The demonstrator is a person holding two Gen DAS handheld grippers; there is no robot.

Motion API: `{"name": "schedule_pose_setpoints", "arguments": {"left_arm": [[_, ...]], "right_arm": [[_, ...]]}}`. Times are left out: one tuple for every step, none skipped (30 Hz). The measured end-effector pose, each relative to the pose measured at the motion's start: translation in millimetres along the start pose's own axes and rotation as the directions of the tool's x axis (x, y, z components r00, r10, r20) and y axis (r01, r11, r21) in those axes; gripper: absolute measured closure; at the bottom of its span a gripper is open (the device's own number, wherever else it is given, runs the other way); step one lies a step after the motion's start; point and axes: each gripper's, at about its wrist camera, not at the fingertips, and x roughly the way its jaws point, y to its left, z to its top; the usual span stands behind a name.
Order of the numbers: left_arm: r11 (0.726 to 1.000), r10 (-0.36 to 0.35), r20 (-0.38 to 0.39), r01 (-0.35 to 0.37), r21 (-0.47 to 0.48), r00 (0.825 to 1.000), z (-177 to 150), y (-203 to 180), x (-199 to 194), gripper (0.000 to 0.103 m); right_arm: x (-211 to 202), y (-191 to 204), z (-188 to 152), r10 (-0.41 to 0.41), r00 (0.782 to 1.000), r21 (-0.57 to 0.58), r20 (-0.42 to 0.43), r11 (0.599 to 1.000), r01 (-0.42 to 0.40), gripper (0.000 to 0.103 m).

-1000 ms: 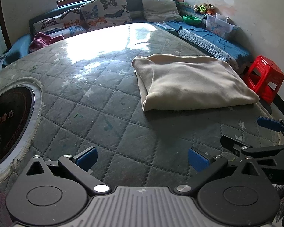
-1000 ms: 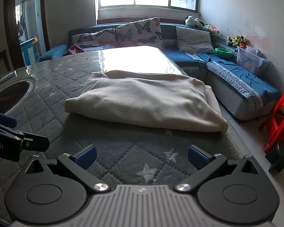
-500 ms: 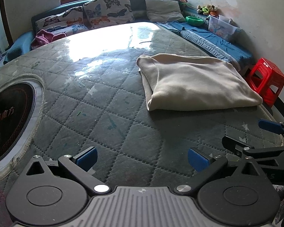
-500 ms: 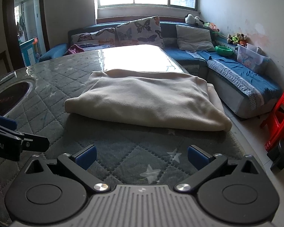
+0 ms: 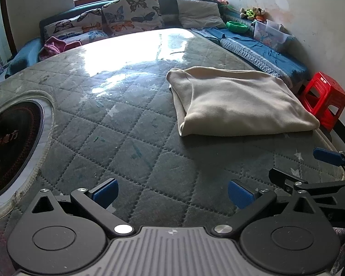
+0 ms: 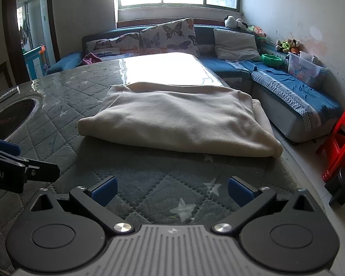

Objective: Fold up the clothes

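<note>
A cream garment (image 5: pixel 237 101) lies folded into a thick rectangle on the grey quilted table top (image 5: pixel 131 128), towards its right edge. It also shows in the right wrist view (image 6: pixel 179 122), straight ahead. My left gripper (image 5: pixel 172 192) is open and empty, low over the table, short of the garment and to its left. My right gripper (image 6: pixel 171 189) is open and empty, just in front of the garment's near edge. The right gripper's fingers (image 5: pixel 329 156) show at the right of the left wrist view.
A round dark inset (image 5: pixel 9 142) sits in the table at the left. A blue corner sofa (image 6: pixel 287 92) with butterfly cushions (image 6: pixel 170 36) runs behind and to the right. A red plastic stool (image 6: pixel 342 142) stands on the floor by the table's right edge.
Both grippers have drifted slightly, so the folded garment sits a little further right in the left view and a little closer in the right view. The garment itself has not moved.
</note>
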Motion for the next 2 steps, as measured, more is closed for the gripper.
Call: {"name": "schedule_pose_setpoints", "arguments": {"left_arm": [[1.000, 0.000, 0.000, 0.000, 0.000, 1.000, 0.2, 0.0, -0.1, 0.000], [1.000, 0.002, 0.001, -0.002, 0.001, 1.000, 0.3, -0.3, -0.5, 0.000]], "right_arm": [[0.0, 0.1, 0.0, 0.000, 1.000, 0.000, 0.000, 1.000, 0.000, 0.000], [0.0, 0.4, -0.4, 0.001, 1.000, 0.000, 0.000, 1.000, -0.001, 0.000]]}}
